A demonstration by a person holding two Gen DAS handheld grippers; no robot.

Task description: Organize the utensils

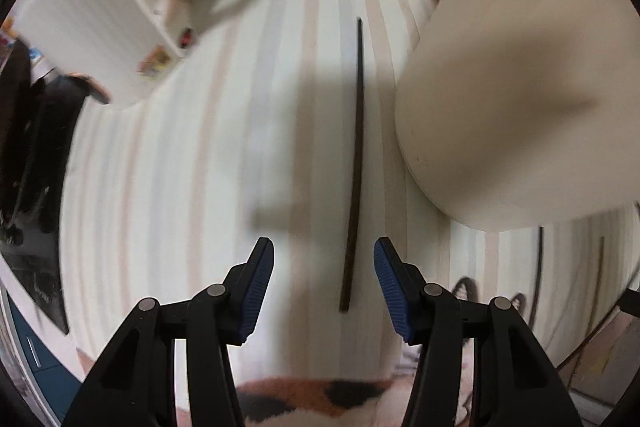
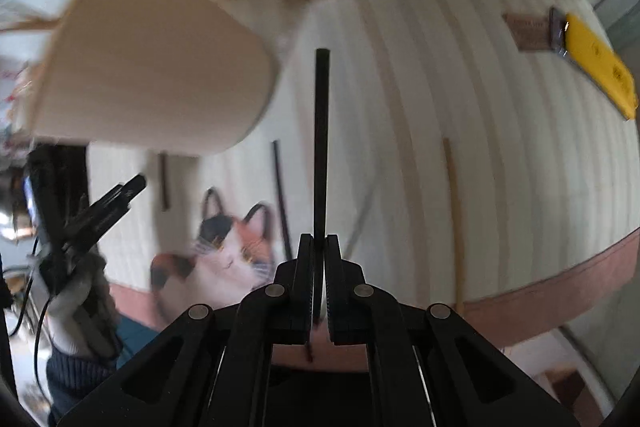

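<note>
The right gripper (image 2: 319, 247) has its fingers clamped on a dark chopstick (image 2: 321, 131) that juts straight ahead. The left gripper (image 1: 324, 259) stands with fingers apart and nothing between the pads, above another dark chopstick (image 1: 355, 163) lying flat on the striped worktop (image 1: 180, 167). Just beside it rises a cream holder (image 1: 516, 87). Several more sticks (image 2: 280, 195) lie loose near a cat print (image 2: 228, 251). Judging by that, the sorting seems barely begun: one stick in hand, the rest still to gather.

1 dark chopstick (image 1: 355, 163) lies flat on the striped cloth (image 1: 224, 147) beside the cream holder (image 1: 520, 87).
</note>
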